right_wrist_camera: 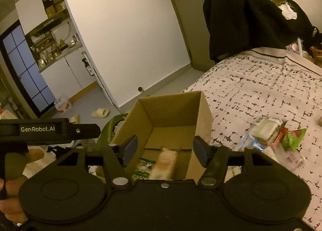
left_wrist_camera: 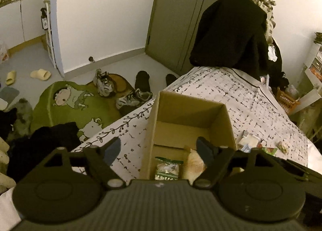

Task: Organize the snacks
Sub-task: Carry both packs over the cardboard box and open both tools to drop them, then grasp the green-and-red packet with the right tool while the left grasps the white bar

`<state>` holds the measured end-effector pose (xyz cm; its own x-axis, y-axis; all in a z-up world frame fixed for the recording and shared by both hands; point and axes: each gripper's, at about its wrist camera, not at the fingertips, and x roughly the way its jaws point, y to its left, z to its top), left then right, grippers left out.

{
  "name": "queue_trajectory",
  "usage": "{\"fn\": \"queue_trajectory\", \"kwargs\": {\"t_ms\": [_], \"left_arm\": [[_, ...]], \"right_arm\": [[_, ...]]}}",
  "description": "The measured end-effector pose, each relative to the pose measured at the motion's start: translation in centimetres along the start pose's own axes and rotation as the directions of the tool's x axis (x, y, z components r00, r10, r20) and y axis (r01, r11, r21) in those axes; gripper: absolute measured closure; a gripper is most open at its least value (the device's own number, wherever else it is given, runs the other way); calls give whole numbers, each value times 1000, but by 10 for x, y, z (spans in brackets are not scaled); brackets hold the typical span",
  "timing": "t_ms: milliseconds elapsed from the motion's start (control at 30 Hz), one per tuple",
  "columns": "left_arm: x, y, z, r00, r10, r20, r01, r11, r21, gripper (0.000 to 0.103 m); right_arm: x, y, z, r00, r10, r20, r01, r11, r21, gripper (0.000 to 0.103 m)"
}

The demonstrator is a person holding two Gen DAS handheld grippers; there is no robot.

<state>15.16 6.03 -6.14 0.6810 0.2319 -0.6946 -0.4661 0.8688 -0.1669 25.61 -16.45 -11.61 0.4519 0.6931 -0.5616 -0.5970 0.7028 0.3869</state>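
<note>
An open cardboard box (left_wrist_camera: 227,122) (right_wrist_camera: 205,112) stands on the patterned tablecloth. Inside lie a green snack packet (left_wrist_camera: 167,169) (right_wrist_camera: 143,167) and a pale bread packet (left_wrist_camera: 194,163) (right_wrist_camera: 166,163). My left gripper (left_wrist_camera: 159,146) is open and empty above the box's near end. My right gripper (right_wrist_camera: 165,148) is open and empty above the same box. More snack packets (left_wrist_camera: 249,141) (right_wrist_camera: 265,130), among them a green one (right_wrist_camera: 292,137), lie on the cloth to the right of the box.
A chair draped with a black coat (left_wrist_camera: 231,31) (right_wrist_camera: 241,15) stands at the table's far end. Shoes (left_wrist_camera: 103,83) and a green rug (left_wrist_camera: 60,106) lie on the floor at left. The left gripper's handle (right_wrist_camera: 48,130) shows in the right wrist view.
</note>
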Motion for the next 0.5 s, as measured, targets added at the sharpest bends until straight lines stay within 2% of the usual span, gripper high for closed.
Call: {"fn": "queue_trajectory", "kwargs": {"t_ms": [100, 167, 300, 367, 500], "left_arm": [[-5, -7, -1, 1000, -3, 23, 4, 1000, -3, 12], [-9, -12, -1, 999, -31, 26, 32, 999, -3, 8], [-17, -23, -3, 997, -54, 59, 53, 998, 23, 0], [-19, -27, -5, 997, -60, 58, 59, 998, 26, 0], [-21, -31, -6, 996, -73, 50, 72, 997, 23, 0]], "right_arm": [[-9, -2, 4, 1000, -21, 11, 21, 1000, -13, 30], [-18, -6, 6, 999, -29, 22, 29, 1000, -11, 21], [-30, -18, 12, 999, -41, 8, 41, 999, 12, 18], [-35, -24, 14, 998, -60, 5, 60, 998, 6, 10], [-40, -34, 18, 995, -97, -11, 97, 995, 0, 2]]}}
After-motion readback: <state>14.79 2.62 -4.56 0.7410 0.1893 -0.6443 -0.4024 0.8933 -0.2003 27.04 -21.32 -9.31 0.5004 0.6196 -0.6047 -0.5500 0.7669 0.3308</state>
